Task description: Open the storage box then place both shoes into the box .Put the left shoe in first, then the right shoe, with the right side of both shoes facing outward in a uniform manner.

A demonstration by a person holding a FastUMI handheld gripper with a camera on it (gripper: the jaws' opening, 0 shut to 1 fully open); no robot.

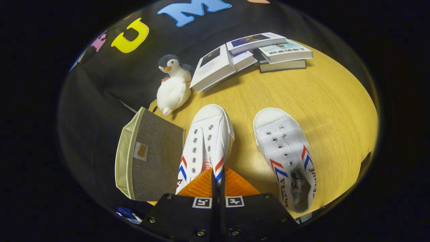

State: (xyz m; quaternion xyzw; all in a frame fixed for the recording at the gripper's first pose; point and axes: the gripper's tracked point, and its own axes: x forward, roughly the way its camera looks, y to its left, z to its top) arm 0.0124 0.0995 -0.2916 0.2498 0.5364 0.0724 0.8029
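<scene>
We see the gripper (217,174) with its two ribbed, wedge-shaped fingers pressed nearly together, pinching the thin canvas side wall of the left shoe (205,144) between them. That shoe is a white canvas sneaker with a rounded rubber toe cap, two rows of metal eyelets without laces, and red and blue chevron stripes on its sides; it is tilted onto its side, with its toe pointing away from the fingers. Just beside it stands the storage box (147,158), a soft box of coarse grey-brown woven fabric with a paler lining along its rim and a small square tag on the face toward us; whether its lid is open we cannot tell. On the other side of the held shoe, apart from it, the right shoe (288,158) lies flat on the table (336,111), the same white canvas with eyelets and chevrons, its opening facing up. The tabletop is smooth light wood with a fine grain. Beyond the shoes a fluffy penguin toy (173,85) sits near a loose pile of books (255,53), some of them open.
</scene>
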